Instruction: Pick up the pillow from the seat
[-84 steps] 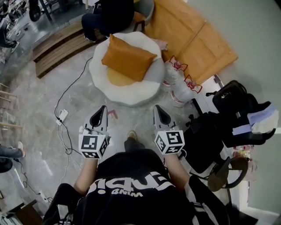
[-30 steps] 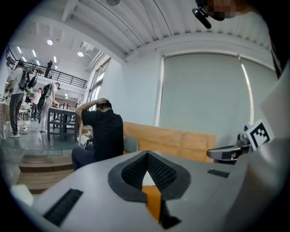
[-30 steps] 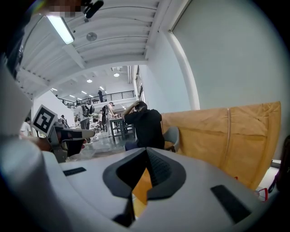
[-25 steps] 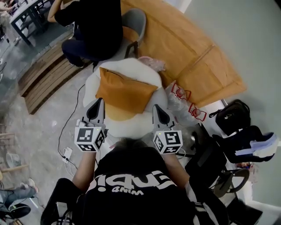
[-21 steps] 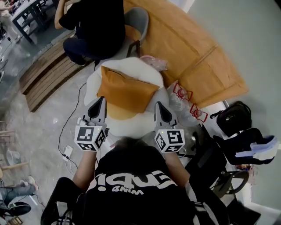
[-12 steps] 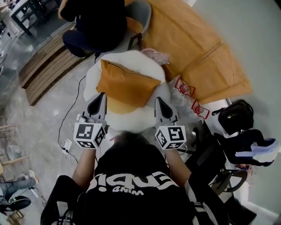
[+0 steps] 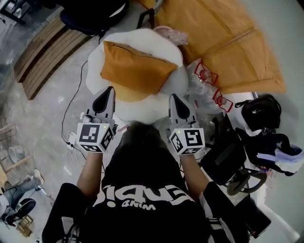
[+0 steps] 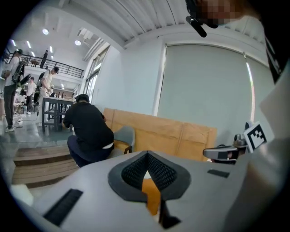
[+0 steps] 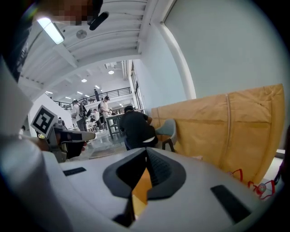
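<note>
An orange square pillow [image 7: 135,69] lies tilted on a round white cushioned seat [image 7: 99,59], straight ahead of me in the head view. My left gripper [image 7: 110,88] is shut and empty, its tip just short of the pillow's near left edge. My right gripper [image 7: 172,96] is shut and empty too, over the seat's near right rim, a little short of the pillow's right corner. In the left gripper view a sliver of the orange pillow [image 8: 152,195] shows past the closed jaws, and the right gripper view shows the pillow [image 9: 141,185] the same way.
A person in black [image 7: 97,12] sits on a grey chair beyond the seat. Large brown cardboard sheets [image 7: 223,38] lie at right. Clear plastic bags with red handles [image 7: 206,78] sit beside the seat. Black bags [image 7: 259,111] and a chair are at right; a cable [image 7: 78,90] runs on the floor at left.
I have walked up to the seat: pillow and seat have come nearer, and both shut grippers now reach the seat's near edge. Neither gripper has opened.
</note>
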Tool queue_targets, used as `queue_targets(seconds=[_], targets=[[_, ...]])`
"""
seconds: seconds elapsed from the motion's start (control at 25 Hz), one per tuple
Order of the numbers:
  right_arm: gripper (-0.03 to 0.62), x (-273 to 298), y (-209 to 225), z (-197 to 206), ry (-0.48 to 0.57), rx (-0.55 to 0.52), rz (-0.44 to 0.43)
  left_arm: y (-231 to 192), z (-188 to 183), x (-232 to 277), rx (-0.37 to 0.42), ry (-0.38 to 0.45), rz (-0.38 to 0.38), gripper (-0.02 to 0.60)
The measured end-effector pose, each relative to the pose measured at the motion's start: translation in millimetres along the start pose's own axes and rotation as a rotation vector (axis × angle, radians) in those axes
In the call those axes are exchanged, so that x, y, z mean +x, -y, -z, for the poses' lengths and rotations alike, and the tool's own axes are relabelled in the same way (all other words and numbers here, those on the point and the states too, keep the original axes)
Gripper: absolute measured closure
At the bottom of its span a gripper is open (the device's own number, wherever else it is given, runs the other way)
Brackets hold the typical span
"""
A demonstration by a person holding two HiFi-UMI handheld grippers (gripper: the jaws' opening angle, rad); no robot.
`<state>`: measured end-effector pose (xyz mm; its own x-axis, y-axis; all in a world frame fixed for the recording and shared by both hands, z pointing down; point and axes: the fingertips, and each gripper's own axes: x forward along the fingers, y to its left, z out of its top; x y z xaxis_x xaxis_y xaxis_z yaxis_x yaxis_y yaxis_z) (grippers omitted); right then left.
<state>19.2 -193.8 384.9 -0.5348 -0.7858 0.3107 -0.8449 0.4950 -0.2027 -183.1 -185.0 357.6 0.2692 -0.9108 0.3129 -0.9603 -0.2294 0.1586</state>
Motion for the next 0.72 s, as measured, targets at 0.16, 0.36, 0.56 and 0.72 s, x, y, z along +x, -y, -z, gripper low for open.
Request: queue_targets(seconds=[0.16, 0.36, 0.56, 0.72], targets=[[0.572, 15, 9, 31, -0.044, 0.032, 0.009, -5, 31, 20, -0.014, -0.044, 0.001, 0.572], [0.572, 36, 15, 81, -0.103, 0.066, 0.012, -17, 80, 44, -0.031, -0.093, -0.008, 0.572], [0.572, 47, 19, 109, -0.141, 0.085, 0.014, -32, 109, 52, -0.049, -0.129, -0.034, 0.572], [0.572, 60, 28, 117, -0.155, 0.088, 0.018, -39, 121, 62, -0.041, -0.151, -0.043, 0.572]])
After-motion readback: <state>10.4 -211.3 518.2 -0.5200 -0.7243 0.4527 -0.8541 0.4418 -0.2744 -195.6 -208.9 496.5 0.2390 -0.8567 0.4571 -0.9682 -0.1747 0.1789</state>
